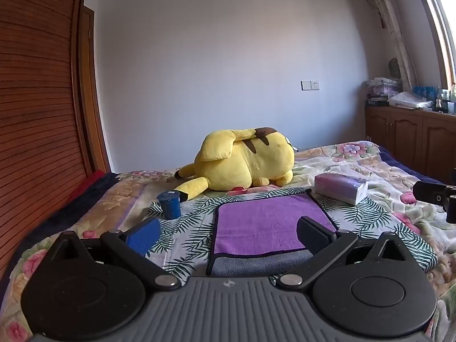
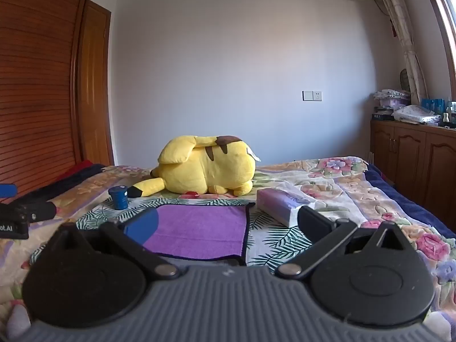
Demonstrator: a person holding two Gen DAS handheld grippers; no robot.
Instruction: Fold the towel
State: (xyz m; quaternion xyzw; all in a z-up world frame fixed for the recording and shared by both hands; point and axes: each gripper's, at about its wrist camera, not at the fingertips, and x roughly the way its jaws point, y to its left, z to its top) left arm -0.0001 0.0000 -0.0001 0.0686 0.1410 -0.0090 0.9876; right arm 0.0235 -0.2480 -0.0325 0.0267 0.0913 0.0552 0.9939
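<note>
purple towel flat on the bed

the bed spreads wide. the yellow plush lies behind the purple towel, dark-edged and flat; tissue box near its right corner, blue cup left. left gripper and right gripper hover, fingers apart.

towel on bed, plush toy behind
</note>
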